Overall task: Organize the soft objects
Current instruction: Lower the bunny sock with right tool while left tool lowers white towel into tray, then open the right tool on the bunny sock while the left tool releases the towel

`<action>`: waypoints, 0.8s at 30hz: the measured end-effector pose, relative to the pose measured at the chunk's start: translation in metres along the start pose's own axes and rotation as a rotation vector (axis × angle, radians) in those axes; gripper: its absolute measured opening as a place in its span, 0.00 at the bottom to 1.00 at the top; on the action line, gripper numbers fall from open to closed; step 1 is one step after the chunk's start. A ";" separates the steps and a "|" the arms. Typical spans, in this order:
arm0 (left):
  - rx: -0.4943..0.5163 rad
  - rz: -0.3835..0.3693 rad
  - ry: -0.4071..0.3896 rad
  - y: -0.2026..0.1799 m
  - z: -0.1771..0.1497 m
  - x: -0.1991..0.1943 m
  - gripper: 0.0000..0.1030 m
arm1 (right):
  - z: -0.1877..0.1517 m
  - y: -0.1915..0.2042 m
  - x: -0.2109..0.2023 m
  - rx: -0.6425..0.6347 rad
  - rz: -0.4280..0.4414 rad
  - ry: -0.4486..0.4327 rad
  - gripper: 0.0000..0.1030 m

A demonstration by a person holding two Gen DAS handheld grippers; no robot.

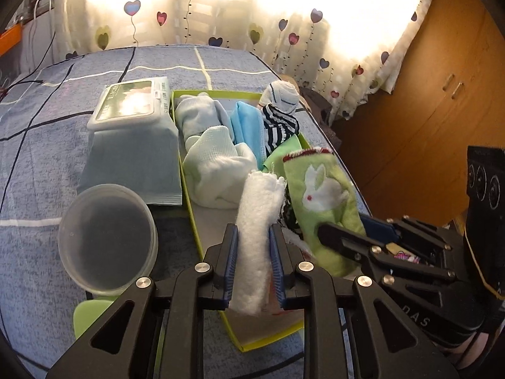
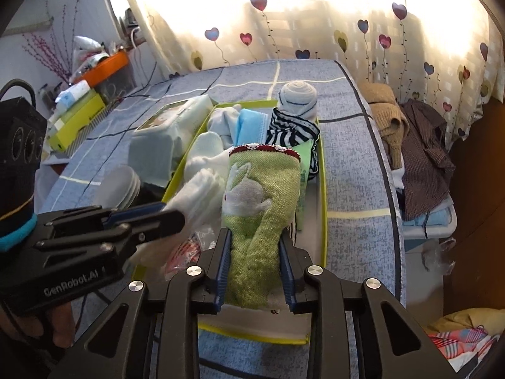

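A shallow yellow-green box (image 1: 186, 170) (image 2: 323, 189) lies on the blue checked bedcover. It holds pale blue socks (image 1: 217, 164), a blue mask (image 1: 246, 126), a black-and-white striped sock (image 1: 281, 126) (image 2: 290, 129) and a rolled white sock (image 2: 298, 94). My left gripper (image 1: 254, 243) (image 2: 170, 213) is shut on a white fluffy cloth (image 1: 258, 208) (image 2: 202, 189), held upright over the box's near end. Beside it on the right, my right gripper (image 2: 255, 243) (image 1: 341, 225) is shut on a green sock with a white rabbit (image 2: 265, 189) (image 1: 318, 189).
A pack of wipes (image 1: 132, 107) (image 2: 167, 132) and a clear round tub (image 1: 107, 237) sit left of the box. Clothes (image 2: 419, 145) are piled off the bed's right edge. An orange bin (image 2: 107, 66) stands far left, a wooden cupboard (image 1: 426, 110) to the right.
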State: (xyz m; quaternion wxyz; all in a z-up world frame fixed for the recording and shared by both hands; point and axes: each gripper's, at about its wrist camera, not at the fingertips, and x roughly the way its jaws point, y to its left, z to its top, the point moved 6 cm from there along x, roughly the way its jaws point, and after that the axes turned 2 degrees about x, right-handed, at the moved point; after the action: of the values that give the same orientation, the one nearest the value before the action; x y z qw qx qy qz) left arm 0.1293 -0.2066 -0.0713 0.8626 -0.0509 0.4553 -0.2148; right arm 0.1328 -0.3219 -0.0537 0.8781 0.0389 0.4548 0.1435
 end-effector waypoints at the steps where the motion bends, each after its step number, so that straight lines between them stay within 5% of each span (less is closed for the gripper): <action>1: 0.000 -0.001 0.007 -0.001 -0.002 0.002 0.21 | -0.004 0.000 0.002 -0.004 0.008 0.020 0.27; 4: 0.001 -0.012 0.049 -0.006 -0.006 0.011 0.21 | -0.012 0.000 0.013 -0.018 0.001 0.075 0.33; 8: 0.008 -0.027 0.032 -0.009 -0.004 0.003 0.21 | -0.007 -0.003 -0.002 -0.007 -0.015 0.021 0.44; 13: 0.011 -0.036 -0.020 -0.007 -0.001 -0.014 0.21 | -0.004 -0.001 -0.021 -0.010 -0.004 -0.038 0.44; 15: 0.018 -0.037 -0.036 -0.007 -0.002 -0.019 0.21 | -0.008 0.001 -0.021 -0.012 0.004 -0.030 0.37; 17: 0.028 -0.049 -0.035 -0.009 -0.005 -0.021 0.21 | -0.014 0.000 -0.016 -0.007 0.005 -0.006 0.19; 24: 0.037 -0.037 0.028 -0.010 -0.008 0.009 0.21 | -0.018 -0.005 -0.002 0.014 -0.009 0.011 0.14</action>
State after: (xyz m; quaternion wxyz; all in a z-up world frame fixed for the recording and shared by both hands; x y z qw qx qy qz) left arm 0.1245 -0.2188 -0.0800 0.8528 -0.0403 0.4621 -0.2399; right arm 0.1181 -0.3285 -0.0639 0.8760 0.0425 0.4606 0.1367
